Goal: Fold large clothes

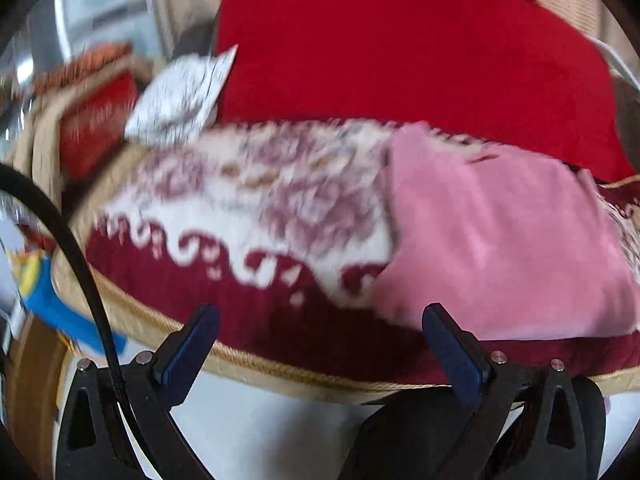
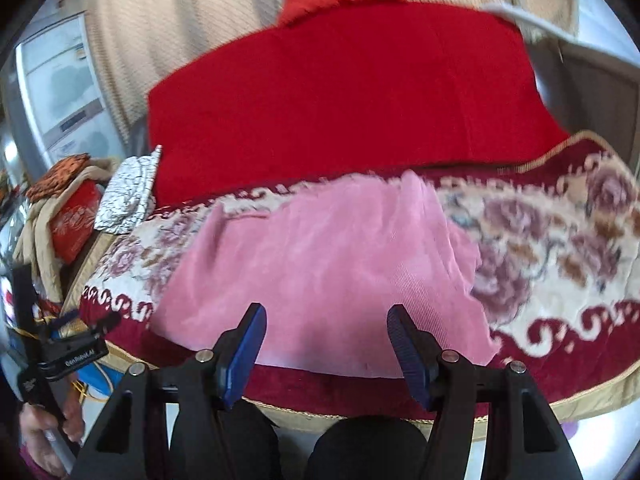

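Note:
A pink ribbed garment (image 2: pixel 328 264) lies folded on a floral dark-red and cream blanket (image 2: pixel 560 240); in the left wrist view the pink garment (image 1: pixel 500 248) lies to the right on the blanket (image 1: pixel 248 200). My right gripper (image 2: pixel 326 324) is open and empty, just above the garment's near edge. My left gripper (image 1: pixel 320 320) is open and empty, over the blanket's near border, left of the garment. The left gripper (image 2: pixel 86 326) also shows at the far left of the right wrist view.
A bright red cloth (image 2: pixel 340 92) covers the surface behind the blanket. A silver foil packet (image 2: pixel 128 196) and a red box (image 2: pixel 76 220) lie at the left. A beige knitted cover (image 2: pixel 192 12) hangs behind. A white cable (image 2: pixel 532 24) runs at upper right.

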A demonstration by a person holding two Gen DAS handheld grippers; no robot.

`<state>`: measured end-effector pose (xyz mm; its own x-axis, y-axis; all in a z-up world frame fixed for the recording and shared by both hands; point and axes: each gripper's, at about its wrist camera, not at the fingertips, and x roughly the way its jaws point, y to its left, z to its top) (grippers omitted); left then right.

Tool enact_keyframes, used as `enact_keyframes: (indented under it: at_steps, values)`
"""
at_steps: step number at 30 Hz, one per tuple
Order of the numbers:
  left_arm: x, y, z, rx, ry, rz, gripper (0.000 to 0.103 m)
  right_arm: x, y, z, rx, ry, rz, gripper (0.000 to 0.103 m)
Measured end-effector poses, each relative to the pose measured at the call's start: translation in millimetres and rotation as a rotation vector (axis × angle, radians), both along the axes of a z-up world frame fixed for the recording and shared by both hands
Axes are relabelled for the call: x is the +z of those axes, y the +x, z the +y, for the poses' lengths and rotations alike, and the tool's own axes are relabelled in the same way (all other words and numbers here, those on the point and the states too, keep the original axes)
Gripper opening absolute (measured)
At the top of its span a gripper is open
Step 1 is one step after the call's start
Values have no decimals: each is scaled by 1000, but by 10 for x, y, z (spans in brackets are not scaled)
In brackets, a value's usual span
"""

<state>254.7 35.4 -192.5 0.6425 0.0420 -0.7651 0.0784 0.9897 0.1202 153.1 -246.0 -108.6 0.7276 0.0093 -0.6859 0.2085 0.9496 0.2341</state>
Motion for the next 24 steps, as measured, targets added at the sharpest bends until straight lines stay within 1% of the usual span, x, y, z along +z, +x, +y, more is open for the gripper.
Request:
enact_keyframes:
  at_steps: [2, 3, 4, 6, 9, 12, 13, 16, 17, 18, 20, 22, 24]
  values:
    - [-133, 53, 77, 13, -50, 35, 101, -147, 111, -91, -4, 22, 18, 65]
    - [-174, 54, 88, 10, -77, 46, 101, -211, 156, -125, -9, 35, 26, 61]
    - [-197, 52, 83, 4, -105, 50, 101, -270, 206, -178, -17, 48, 38, 59]
    - [-217, 13, 68, -12, -172, 43, 101, -393, 314, -298, -45, 74, 52, 57]
    - [-218, -98, 62, -6, -315, 4, 101, -529, 429, -451, -84, 92, 57, 53]
    - [-243, -66, -25, -20, -388, 19, 101, -627, 526, -558, -84, 126, 36, 51]
    - [-275, -51, -56, -14, -396, 23, 99, -663, 560, -571, -77, 130, 38, 51]
    - [-324, 2, -116, 4, -358, 30, 88, -923, 723, -639, -64, 180, 105, 48]
    - [-344, 16, -131, 10, -346, 33, 88, -1007, 742, -677, -66, 196, 111, 46]
    - [-361, 23, -139, 17, -334, 34, 88, -1021, 733, -696, -67, 204, 102, 45]
    - [-393, 37, -133, 31, -321, 46, 88, -980, 708, -707, -65, 201, 99, 44]
    - [-424, 60, -104, 45, -333, 58, 88, -894, 687, -712, -64, 177, 91, 44]
    - [-438, 124, -89, 49, -346, 75, 88, -774, 642, -773, -91, 154, 49, 44]
